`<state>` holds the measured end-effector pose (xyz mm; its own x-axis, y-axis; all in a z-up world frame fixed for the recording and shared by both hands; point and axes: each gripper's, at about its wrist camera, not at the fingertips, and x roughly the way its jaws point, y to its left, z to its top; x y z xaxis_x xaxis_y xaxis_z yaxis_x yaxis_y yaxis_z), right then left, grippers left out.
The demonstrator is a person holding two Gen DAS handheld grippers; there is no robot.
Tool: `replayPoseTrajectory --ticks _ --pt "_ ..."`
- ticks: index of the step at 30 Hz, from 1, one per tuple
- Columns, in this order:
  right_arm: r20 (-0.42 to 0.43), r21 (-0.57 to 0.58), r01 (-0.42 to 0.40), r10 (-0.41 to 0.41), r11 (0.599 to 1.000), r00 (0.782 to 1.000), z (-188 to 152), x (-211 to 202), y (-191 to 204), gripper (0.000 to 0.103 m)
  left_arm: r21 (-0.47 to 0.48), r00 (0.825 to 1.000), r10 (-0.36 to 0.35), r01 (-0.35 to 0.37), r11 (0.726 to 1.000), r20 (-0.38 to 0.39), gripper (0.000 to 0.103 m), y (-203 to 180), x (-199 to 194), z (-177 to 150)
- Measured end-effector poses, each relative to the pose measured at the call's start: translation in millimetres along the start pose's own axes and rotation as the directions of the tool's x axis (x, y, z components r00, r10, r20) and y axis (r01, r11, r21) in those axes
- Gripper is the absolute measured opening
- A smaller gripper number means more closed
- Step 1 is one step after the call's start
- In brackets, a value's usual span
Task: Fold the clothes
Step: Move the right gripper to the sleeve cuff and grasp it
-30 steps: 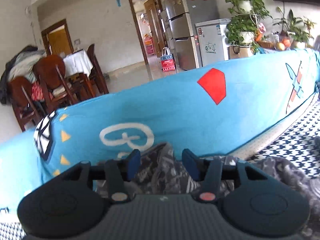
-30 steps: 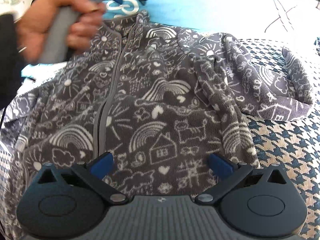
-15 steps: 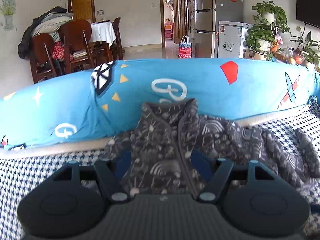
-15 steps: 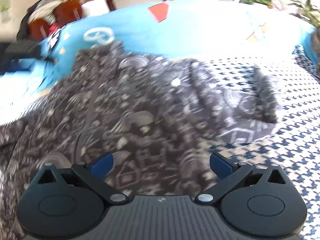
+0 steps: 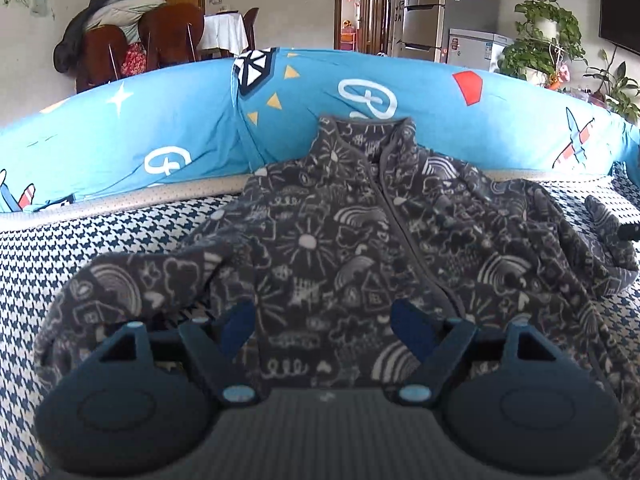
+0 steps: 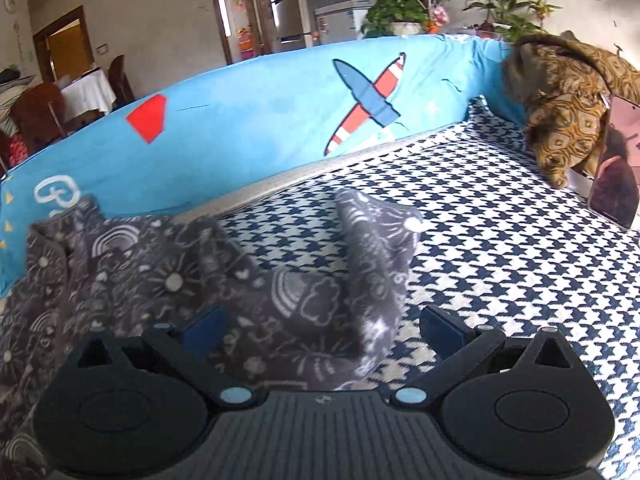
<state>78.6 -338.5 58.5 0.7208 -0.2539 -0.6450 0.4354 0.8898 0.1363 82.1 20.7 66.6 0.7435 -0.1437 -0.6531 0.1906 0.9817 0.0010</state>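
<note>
A dark grey fleece jacket (image 5: pixel 360 240) with white doodle print and a front zip lies face up on the houndstooth surface, its collar leaning against the blue bolster. Its left sleeve (image 5: pixel 132 284) lies folded across near my left gripper (image 5: pixel 324 326), which hovers open over the lower front panel with nothing held. In the right wrist view the jacket's right sleeve (image 6: pixel 372 248) stretches out over the houndstooth cover. My right gripper (image 6: pixel 324 326) stands open just before that sleeve's near end, holding nothing.
A long blue patterned bolster (image 5: pixel 160 128) (image 6: pixel 260 128) runs along the far edge. The houndstooth cover (image 6: pixel 500 240) extends to the right. A brown patterned cushion (image 6: pixel 568 104) and a pink-brown box (image 6: pixel 616 176) sit at the far right. Chairs, fridge and plants stand beyond.
My left gripper has pulled back from the collar, bringing the whole jacket into view. My right gripper has swung right, from over the jacket body to the right sleeve. Both stay open.
</note>
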Motion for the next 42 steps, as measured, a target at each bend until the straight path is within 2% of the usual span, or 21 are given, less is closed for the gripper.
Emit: replayPoseTrajectory --ticks 4,8,12,14,16,18,22,24,32,42 --pt "-0.021 0.057 0.021 -0.019 0.998 1.000 7 16 -16 0.103 0.004 0.999 -0.042 0.042 0.999 0.010 0.078 -5 1 1" --pt "-0.014 0.041 0.005 -0.004 0.999 1.000 12 26 -16 0.103 -0.007 0.997 -0.077 0.077 0.997 0.007 0.079 -7 0 1" --pt "-0.008 0.044 0.026 -0.026 0.999 1.000 17 39 -20 0.102 0.003 0.997 -0.074 0.074 0.997 0.002 0.079 -9 4 -2" --pt "-0.012 0.049 0.036 -0.035 0.998 0.999 18 47 -22 0.098 -0.003 0.997 -0.076 0.076 0.997 -0.010 0.079 -8 7 -2" --pt "-0.025 0.055 0.036 -0.034 0.998 0.999 17 53 -23 0.089 -0.009 0.997 -0.079 0.079 0.997 -0.016 0.079 -7 9 -3" --pt "-0.041 0.063 0.032 -0.029 0.998 0.999 16 59 -24 0.068 -0.008 0.997 -0.079 0.079 0.997 -0.018 0.079 -7 10 -3" --pt "-0.010 0.096 0.049 -0.048 0.994 0.999 19 49 -28 0.043 0.002 0.996 -0.082 0.082 0.997 -0.019 0.079 -7 13 -4" --pt "0.011 0.114 0.059 -0.061 0.992 0.998 21 43 -30 0.021 0.009 0.997 -0.079 0.080 0.997 -0.018 0.079 -7 13 -5" --pt "0.088 0.190 0.097 -0.115 0.977 0.989 29 15 -41 0.017 0.034 0.997 -0.073 0.073 0.997 -0.020 0.079 -10 16 -8" --pt "0.123 0.343 0.166 -0.220 0.924 0.968 23 -52 -83 0.018 0.087 0.996 -0.090 0.089 0.992 0.006 0.079 -20 11 -10"
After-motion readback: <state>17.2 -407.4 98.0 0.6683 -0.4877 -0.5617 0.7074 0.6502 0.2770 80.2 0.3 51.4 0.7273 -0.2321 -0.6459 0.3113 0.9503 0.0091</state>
